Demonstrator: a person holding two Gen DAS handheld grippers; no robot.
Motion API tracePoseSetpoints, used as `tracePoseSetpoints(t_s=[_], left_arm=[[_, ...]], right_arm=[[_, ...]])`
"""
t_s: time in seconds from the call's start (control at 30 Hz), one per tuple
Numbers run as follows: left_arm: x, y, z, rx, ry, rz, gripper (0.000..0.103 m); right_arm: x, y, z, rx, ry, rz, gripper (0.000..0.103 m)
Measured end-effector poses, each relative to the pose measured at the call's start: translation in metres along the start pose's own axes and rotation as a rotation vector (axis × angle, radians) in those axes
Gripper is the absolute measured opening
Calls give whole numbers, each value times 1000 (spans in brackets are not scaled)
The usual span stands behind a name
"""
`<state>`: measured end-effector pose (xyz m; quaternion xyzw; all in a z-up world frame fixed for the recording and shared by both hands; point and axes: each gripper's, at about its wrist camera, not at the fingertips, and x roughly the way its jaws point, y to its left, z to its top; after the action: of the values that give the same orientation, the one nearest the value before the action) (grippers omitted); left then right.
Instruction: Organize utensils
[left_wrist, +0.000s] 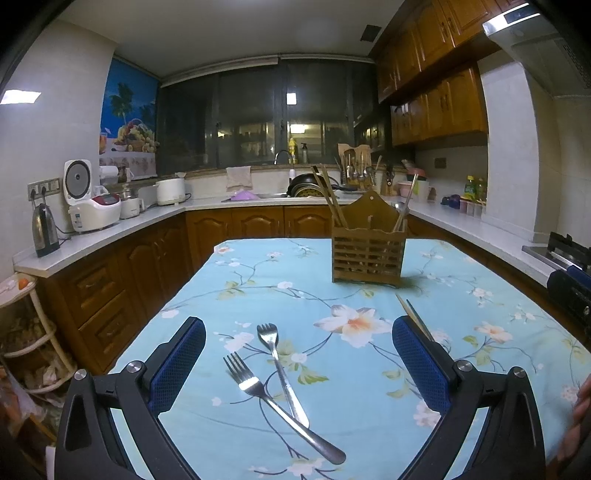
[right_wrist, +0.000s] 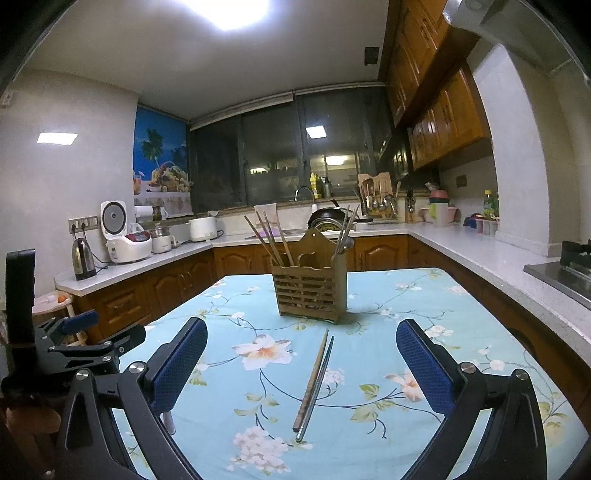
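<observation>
My left gripper (left_wrist: 299, 343) is wide open over two crossed forks (left_wrist: 280, 391) on the table (left_wrist: 229, 295). My right gripper (right_wrist: 301, 345) is open over two chopsticks (right_wrist: 314, 387). The holder (right_wrist: 310, 291) stands behind them.

Forks (left_wrist: 275, 384) – two on table; loose chopsticks (right_wrist: 314, 384) – two; wooden holder (right_wrist: 310, 284) – one.

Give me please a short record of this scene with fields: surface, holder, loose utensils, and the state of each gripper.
surface: table with blue floral cloth
holder: wooden utensil holder, upright at the far middle, with chopsticks already standing in it
loose utensils: two forks, crossed, lying before the left gripper; pair of chopsticks, side by side, before the right gripper
left gripper: open, empty
right gripper: open, empty
</observation>
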<state>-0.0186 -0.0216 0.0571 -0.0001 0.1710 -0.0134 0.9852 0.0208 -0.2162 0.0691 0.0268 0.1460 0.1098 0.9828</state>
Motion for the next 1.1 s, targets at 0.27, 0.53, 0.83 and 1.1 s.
tracePoseSetpoints(t_s=[0.27,0.53,0.83,1.1], left_arm=[[2,-2,0,2,6,2,102],[6,-5,4,1,21,-1,102],[9,-8,5,1,24,1,102],[10,-9,5,1,22,0,102]], right_arm=[[5,-1,-2,17,17,-1,103],[9,-3,-2,27,29,-4,103],[9,-5,-3,30,29,-3,103],[10,-5,-3,29,32,-4,103]])
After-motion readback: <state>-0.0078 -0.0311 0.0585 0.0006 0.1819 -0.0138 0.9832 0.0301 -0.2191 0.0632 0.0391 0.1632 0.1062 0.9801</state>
